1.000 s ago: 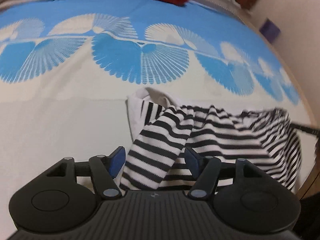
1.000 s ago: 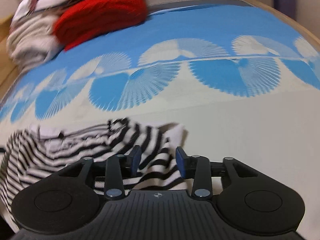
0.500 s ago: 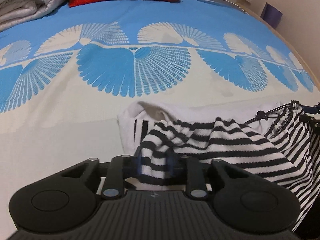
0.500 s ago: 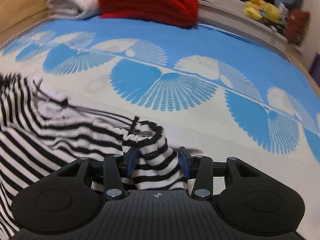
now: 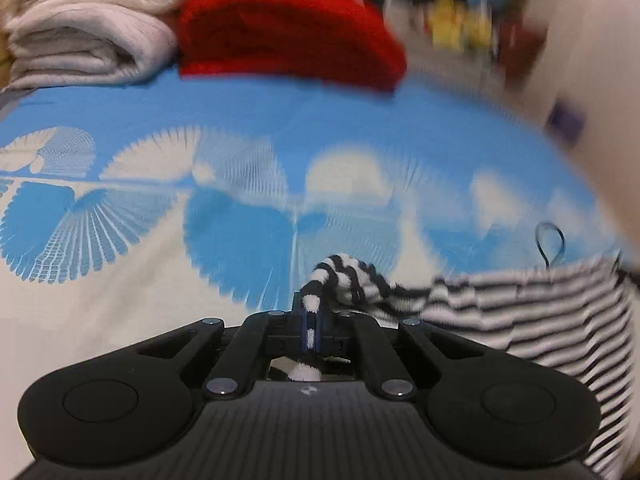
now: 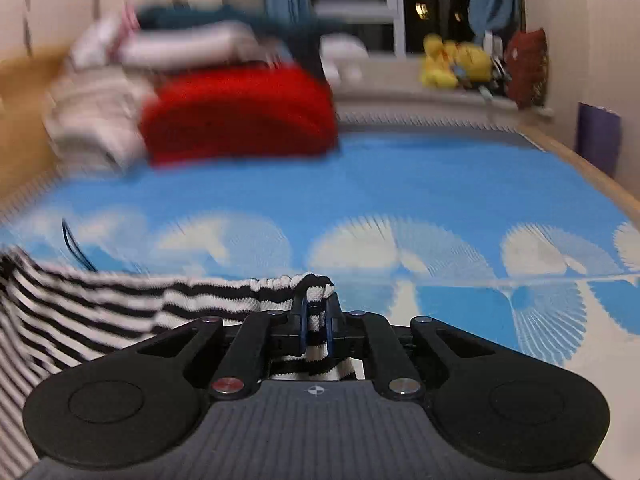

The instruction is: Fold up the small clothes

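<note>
A black-and-white striped garment (image 5: 520, 320) hangs stretched above the bed. My left gripper (image 5: 311, 312) is shut on a bunched corner of it, and the cloth runs off to the right with a dark drawstring loop (image 5: 550, 240) above its edge. In the right wrist view the same striped garment (image 6: 100, 304) stretches away to the left. My right gripper (image 6: 316, 308) has its jaws closing on the ribbed hem, and the pads press the cloth between them.
The bed sheet (image 5: 120, 320) is cream near me, with blue fan shapes further back. At the back lie a red folded blanket (image 6: 240, 112) and pale folded blankets (image 5: 88, 28). Yellow plush toys (image 6: 456, 62) sit on the window ledge.
Both grippers closed on corners of the striped garment and lifted it off the sheet. It now hangs pulled out between them. Both views tilted up toward the back of the bed.
</note>
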Available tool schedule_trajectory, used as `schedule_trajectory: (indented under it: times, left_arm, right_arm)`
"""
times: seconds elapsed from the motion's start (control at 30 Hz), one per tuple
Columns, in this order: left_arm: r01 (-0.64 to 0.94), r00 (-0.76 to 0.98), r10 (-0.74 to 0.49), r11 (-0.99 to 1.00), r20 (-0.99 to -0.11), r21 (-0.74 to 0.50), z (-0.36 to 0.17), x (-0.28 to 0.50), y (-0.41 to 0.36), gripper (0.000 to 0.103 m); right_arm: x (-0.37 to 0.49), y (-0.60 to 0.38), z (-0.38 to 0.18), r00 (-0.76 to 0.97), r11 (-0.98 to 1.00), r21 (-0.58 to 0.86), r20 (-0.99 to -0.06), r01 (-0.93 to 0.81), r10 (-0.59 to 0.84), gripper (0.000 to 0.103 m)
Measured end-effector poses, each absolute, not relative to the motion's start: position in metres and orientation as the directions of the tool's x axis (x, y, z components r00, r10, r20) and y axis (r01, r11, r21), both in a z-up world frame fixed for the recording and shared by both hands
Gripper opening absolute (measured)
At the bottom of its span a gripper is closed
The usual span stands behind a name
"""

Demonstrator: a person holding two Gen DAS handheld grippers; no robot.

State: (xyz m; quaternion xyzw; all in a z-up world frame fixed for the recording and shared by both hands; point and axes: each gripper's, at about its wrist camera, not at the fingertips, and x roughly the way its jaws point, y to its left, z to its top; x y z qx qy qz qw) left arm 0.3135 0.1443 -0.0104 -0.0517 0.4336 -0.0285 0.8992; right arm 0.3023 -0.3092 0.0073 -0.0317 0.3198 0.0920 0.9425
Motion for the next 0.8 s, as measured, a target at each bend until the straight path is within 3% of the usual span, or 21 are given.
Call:
schedule_trajectory:
  times: [0.1, 0.17, 0.3, 0.33, 0.4, 0.47, 0.5, 0.53, 0.6, 0.73, 0.8]
  left_arm:
    - [0.038, 0.464, -0.079, 0.997, -0.882, -0.069, -0.055, 0.332, 0.129, 0.004]
    - [0.025, 0.456, -0.073, 0.997, -0.887, -0.069, -0.057, 0.336, 0.129, 0.004]
    - [-0.008, 0.492, -0.110, 0.991, -0.863, -0.131, -0.049, 0.336, 0.140, 0.006]
    - [-0.011, 0.470, -0.112, 0.991, -0.875, -0.133, -0.055, 0.336, 0.140, 0.012]
    - [0.027, 0.439, -0.086, 0.996, -0.894, -0.083, -0.060, 0.333, 0.132, 0.012]
    - [0.068, 0.460, -0.037, 0.998, -0.887, -0.007, -0.045, 0.324, 0.123, 0.023]
    - [0.069, 0.480, -0.039, 0.998, -0.876, -0.007, -0.033, 0.316, 0.123, 0.036]
    - [0.072, 0.504, -0.068, 0.997, -0.861, -0.037, -0.021, 0.308, 0.127, 0.048]
    - [0.073, 0.521, -0.122, 0.992, -0.845, -0.098, 0.006, 0.290, 0.139, 0.057]
    - [0.044, 0.524, -0.132, 0.991, -0.841, -0.127, 0.046, 0.246, 0.165, 0.057]
    - [0.006, 0.534, -0.183, 0.977, -0.825, -0.213, 0.055, 0.214, 0.186, 0.057]
  right_arm:
    - [0.328, -0.296, -0.039, 0.653, 0.978, -0.103, -0.756, -0.181, 0.041, 0.008]
    - [0.338, -0.294, -0.059, 0.576, 0.979, -0.099, -0.817, -0.178, 0.022, 0.008]
    - [0.343, -0.294, -0.051, 0.618, 0.989, -0.079, -0.786, -0.125, 0.016, 0.009]
    - [0.343, -0.297, -0.055, 0.609, 0.992, -0.063, -0.793, -0.113, 0.019, 0.009]
    - [0.347, -0.300, -0.069, 0.543, 0.993, -0.074, -0.840, -0.097, -0.010, 0.013]
    - [0.342, -0.298, -0.073, 0.502, 0.991, -0.098, -0.864, -0.085, -0.042, 0.021]
    - [0.337, -0.298, -0.064, 0.518, 0.993, -0.087, -0.855, -0.085, -0.030, 0.022]
    - [0.330, -0.299, -0.053, 0.540, 0.994, -0.063, -0.842, -0.090, -0.005, 0.023]
    - [0.312, -0.307, -0.026, 0.582, 0.996, -0.012, -0.812, -0.091, 0.043, 0.028]
    - [0.274, -0.340, 0.023, 0.614, 0.995, 0.096, -0.785, -0.007, 0.080, 0.038]
    - [0.251, -0.356, 0.035, 0.613, 0.986, 0.166, -0.780, 0.009, 0.125, 0.041]
